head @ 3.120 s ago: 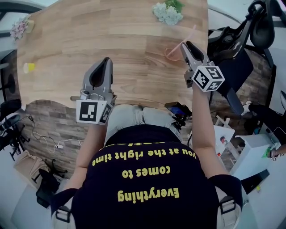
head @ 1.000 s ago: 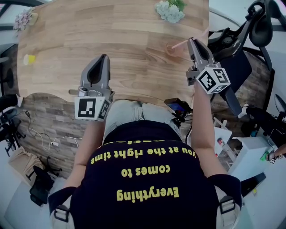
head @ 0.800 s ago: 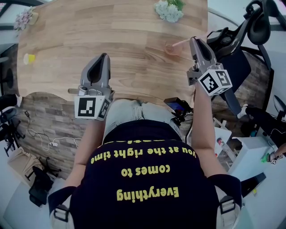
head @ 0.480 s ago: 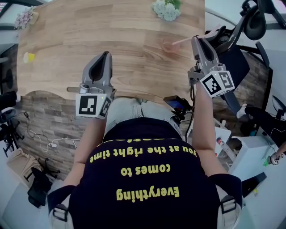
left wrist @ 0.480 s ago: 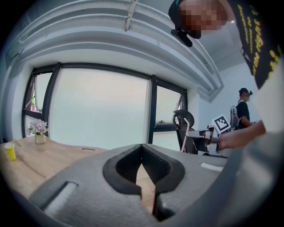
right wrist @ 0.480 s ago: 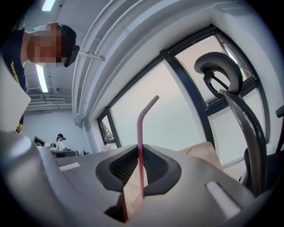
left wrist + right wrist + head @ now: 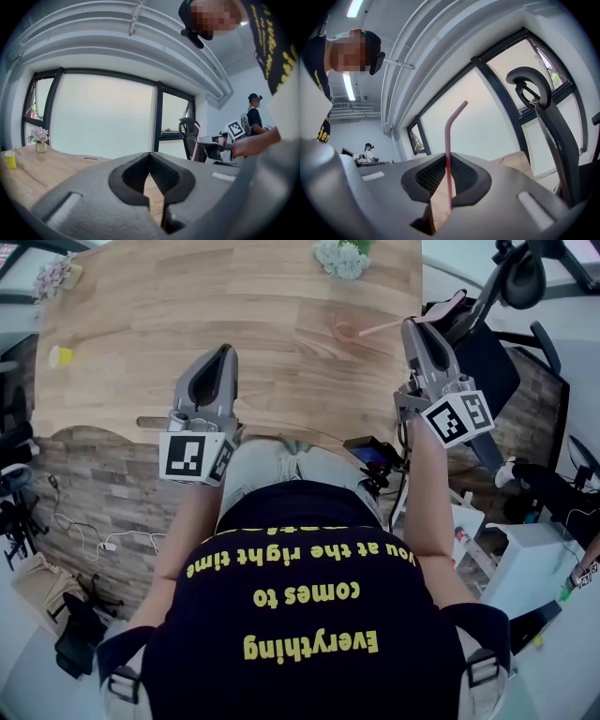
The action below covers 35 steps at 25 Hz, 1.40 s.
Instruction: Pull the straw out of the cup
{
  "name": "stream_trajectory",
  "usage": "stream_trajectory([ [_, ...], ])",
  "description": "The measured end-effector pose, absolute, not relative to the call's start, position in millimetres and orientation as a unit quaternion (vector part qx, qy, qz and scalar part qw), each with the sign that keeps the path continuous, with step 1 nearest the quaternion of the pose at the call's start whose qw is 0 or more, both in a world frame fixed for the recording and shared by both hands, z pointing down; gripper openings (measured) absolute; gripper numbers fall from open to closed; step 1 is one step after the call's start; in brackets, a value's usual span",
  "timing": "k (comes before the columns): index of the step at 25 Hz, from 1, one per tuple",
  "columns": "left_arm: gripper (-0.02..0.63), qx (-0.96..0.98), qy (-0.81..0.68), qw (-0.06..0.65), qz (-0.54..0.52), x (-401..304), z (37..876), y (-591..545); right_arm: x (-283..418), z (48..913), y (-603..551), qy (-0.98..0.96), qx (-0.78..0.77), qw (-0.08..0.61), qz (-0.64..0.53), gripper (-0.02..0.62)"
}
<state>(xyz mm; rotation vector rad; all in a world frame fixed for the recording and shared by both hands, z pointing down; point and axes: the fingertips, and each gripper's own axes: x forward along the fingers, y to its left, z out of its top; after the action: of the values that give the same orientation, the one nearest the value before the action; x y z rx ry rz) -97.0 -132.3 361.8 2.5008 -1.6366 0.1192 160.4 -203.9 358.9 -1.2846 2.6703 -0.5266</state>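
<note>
The long wooden worktop [image 7: 187, 306] lies mostly bare, and its near edge runs under both grippers. A black office chair [image 7: 480, 352] crowds its right end. The left gripper [image 7: 223, 354] has its jaws clenched on nothing. The right gripper [image 7: 410, 326] pinches the thin pink straw [image 7: 382, 328]. The straw's tip overlaps the faint clear cup [image 7: 345, 326]; whether they touch is unclear.

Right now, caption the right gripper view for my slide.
Right gripper shut on a pink straw, its bent tip against the windows, office chair at right.
</note>
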Motion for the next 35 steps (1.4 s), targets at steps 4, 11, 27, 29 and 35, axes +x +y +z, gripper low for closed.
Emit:
stream_trajectory([
  [4,0.0,0.834,-0.545,0.073,0.036,-92.3,358.7,-124.0,161.7,359.3,-192.1,0.89,-0.413,0.067,-0.182,0.039],
  [11,0.0,0.835,-0.545,0.073,0.033,-83.9,358.8,-117.0,162.1,368.3,-181.4,0.898,-0.393,0.051,-0.193,0.038],
  [27,0.0,0.837,-0.54,0.08,0.036,-79.8,366.1,-110.5,168.6,402.9,-165.2,0.893,-0.385,0.0,-0.233,0.038],
  [29,0.0,0.837,-0.539,0.08,0.037,-78.9,367.0,-110.5,170.9,409.9,-164.2,0.891,-0.383,-0.005,-0.242,0.038],
  [35,0.0,0.839,-0.536,0.083,0.038,-80.1,369.8,-110.3,173.9,435.0,-158.0,0.883,-0.381,-0.036,-0.271,0.038],
])
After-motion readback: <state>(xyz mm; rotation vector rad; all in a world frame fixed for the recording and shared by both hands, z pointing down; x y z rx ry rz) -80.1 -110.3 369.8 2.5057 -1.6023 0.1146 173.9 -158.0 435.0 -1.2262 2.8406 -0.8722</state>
